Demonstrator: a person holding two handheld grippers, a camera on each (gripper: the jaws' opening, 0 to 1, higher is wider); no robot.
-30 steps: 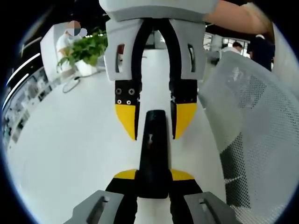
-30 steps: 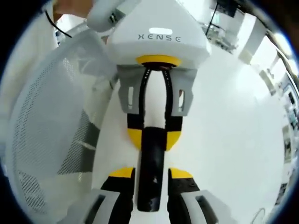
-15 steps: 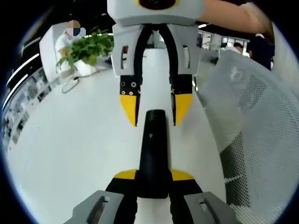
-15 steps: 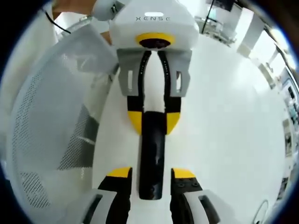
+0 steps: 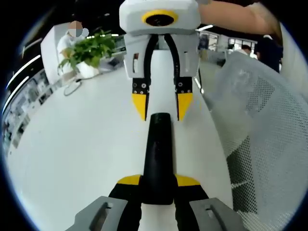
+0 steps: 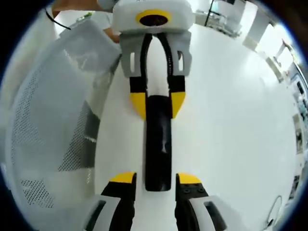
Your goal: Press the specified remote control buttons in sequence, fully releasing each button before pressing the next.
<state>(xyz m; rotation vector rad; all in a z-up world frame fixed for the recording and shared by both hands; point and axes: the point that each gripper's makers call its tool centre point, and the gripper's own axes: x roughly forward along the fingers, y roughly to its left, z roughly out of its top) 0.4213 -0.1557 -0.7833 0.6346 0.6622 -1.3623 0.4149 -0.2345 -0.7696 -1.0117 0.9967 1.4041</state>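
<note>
The black remote control [image 5: 157, 156] lies on the white table [image 5: 72, 159], clamped at its near end by the left hand-held gripper [image 5: 158, 182]. The right hand-held gripper [image 5: 162, 106], jaws apart, sits at 12 o'clock; bring one tip down squarely on a single button, then lift clear

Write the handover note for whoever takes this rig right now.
Left tool: shut on one end of the black remote, with the white table beneath.
Right tool: open, tips at the remote's other end, not pressing anything.
Done: cannot tell which buttons have been pressed.
Left: press the buttons in order, releasing each fully, and keep the remote in view.
</note>
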